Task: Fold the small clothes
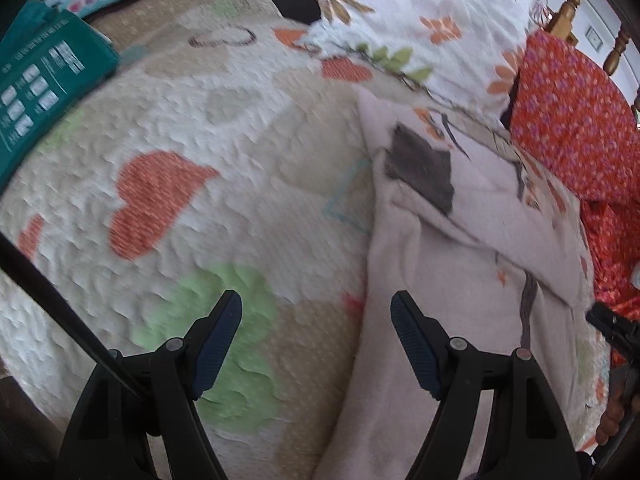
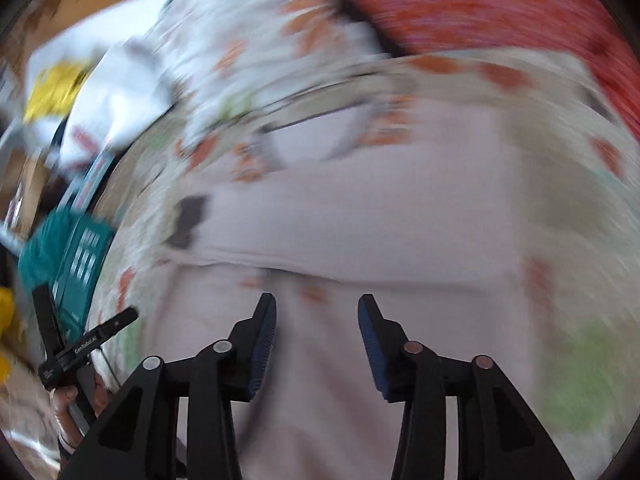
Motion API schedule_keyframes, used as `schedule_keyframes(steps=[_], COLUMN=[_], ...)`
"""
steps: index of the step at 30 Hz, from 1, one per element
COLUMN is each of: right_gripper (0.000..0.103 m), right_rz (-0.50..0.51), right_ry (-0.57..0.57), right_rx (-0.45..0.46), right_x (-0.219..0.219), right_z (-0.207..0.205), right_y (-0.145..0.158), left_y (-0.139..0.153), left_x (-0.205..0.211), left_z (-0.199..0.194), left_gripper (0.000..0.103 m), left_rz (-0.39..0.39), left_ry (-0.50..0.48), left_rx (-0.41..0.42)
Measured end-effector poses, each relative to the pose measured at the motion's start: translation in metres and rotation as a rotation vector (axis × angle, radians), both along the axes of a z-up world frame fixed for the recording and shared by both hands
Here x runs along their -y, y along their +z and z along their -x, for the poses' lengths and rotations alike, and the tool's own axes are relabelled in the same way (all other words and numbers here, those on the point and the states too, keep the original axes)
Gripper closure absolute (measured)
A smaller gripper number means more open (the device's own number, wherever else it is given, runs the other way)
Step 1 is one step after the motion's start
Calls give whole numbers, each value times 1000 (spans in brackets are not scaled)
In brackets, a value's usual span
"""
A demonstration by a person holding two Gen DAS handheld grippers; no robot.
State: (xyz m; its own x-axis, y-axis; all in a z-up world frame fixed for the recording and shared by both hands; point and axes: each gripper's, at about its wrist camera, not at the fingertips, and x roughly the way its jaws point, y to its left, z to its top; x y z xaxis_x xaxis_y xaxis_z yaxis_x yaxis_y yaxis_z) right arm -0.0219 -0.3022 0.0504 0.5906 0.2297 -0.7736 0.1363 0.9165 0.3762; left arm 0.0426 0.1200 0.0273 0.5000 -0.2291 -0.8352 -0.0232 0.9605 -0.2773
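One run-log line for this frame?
left gripper: open, empty | right gripper: open, empty | pink garment: partly folded on quilt

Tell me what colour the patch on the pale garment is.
Dark grey patch, clearest in the left wrist view.

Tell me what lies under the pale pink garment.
The pale pink garment lies on the quilted bedspread with orange hearts and green patches; that quilt shows along the garment's left edge. Whatever lies beneath the garment's middle is covered, so I cannot tell.
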Motion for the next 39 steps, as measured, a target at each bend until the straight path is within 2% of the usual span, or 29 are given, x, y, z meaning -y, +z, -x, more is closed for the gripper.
schedule_keyframes(steps=[3,7,9,12,15,16,19,22,26,31,37,39], right_gripper=[52,52,52,51,51,51,51,51,51,51,52,57], right_rz=[-45,-135,-214,-286,-411,-444,-487,-574,-603,-570,-494,-446], right_ry=[-164,-253,-256,-242,-191,-179,-155,-131,-101,-69,-39,-38], right_rx=[-1,-44,-64,-19,-12,-12,-4,-12,-17,-26,-38,-38], right_x=[54,83,84,78,68,63,52,41,26,12,-15,-21], right_z=[45,78,86,96,100,103,112,122,137,159,178,179], right_y=[-13,-43,-60,-66,-75,-79,-83,-92,-98,-101,-103,-102], left_y=[-10,-10,-10,-13,-18,-23,-31,-32,-41,-43,-47,-46], left_x=[3,8,8,7,6,5,7,12,19,31,36,39], left_z=[3,13,19,32,49,57,77,97,115,133,141,141], left_gripper=[27,27,27,27,27,28,32,34,39,39,39,43], left_rz=[72,75,98,195,294,349,416,393,397,328,315,297], left_ry=[-18,-51,-63,-87,-111,-121,-140,-154,-178,-208,-208,-212], left_rx=[-19,2,1,-20,-49,-72,-105,-90,-118,-102,-102,-104])
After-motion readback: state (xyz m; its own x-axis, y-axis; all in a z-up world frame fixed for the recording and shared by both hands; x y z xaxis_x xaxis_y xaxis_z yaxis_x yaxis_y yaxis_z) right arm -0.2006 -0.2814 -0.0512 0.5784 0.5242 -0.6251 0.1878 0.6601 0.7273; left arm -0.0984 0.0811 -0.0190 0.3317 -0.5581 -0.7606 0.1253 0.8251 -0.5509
